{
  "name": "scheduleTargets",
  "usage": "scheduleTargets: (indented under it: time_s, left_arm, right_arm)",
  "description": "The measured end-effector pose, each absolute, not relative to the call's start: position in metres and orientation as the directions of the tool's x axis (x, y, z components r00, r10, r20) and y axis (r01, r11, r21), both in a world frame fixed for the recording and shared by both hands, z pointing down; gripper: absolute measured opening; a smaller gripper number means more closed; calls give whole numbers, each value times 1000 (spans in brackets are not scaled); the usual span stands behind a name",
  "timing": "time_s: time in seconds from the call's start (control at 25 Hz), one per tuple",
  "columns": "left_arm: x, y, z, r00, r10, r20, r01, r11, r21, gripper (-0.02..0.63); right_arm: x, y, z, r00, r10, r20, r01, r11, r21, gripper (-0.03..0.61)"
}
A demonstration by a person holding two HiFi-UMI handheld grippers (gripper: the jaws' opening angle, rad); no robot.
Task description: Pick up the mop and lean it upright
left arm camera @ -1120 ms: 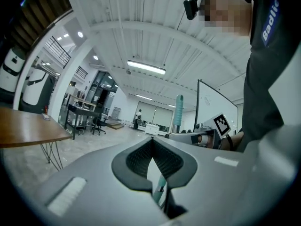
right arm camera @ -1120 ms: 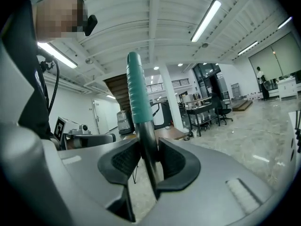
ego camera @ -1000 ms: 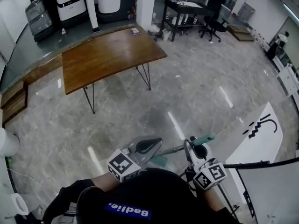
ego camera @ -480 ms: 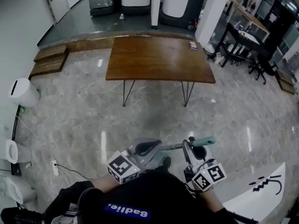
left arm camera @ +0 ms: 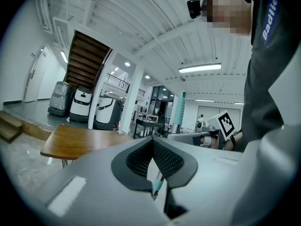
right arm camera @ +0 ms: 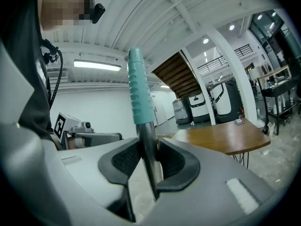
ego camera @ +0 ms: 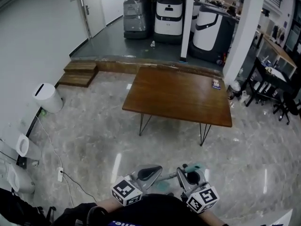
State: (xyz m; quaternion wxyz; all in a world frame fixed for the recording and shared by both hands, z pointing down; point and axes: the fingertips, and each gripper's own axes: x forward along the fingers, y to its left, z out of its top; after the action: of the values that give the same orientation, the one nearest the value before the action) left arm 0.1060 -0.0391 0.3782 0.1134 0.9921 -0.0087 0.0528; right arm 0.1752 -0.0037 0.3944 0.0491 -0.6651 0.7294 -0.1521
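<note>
The mop has a metal pole and a teal grip; in the head view it lies across my body at the bottom edge. A teal piece, probably its head, shows under the pole. My right gripper is shut on the pole just below the teal grip, which stands up above the jaws. My left gripper is shut on a lower stretch of the pole. From the left gripper I see the teal grip and the right gripper beside it.
A wooden table on hairpin legs stands ahead on the marble floor. A white bin and wooden steps are at the left wall. Service robots and a pillar stand behind. A floor cable runs at lower left.
The whole view has swung: the table slid from the upper left to the centre, and the left wall with the bin came into sight. Both grippers keep hold of the mop.
</note>
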Motion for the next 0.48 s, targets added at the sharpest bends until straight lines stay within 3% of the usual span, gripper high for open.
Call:
scheduleTargets:
  time_s: [0.48]
  left_arm:
    - [150,-30,386,982,-50,180,-78,-985,154,16]
  right_arm:
    - [209,-5,423,-198,-973,122,-944,155,-292,120]
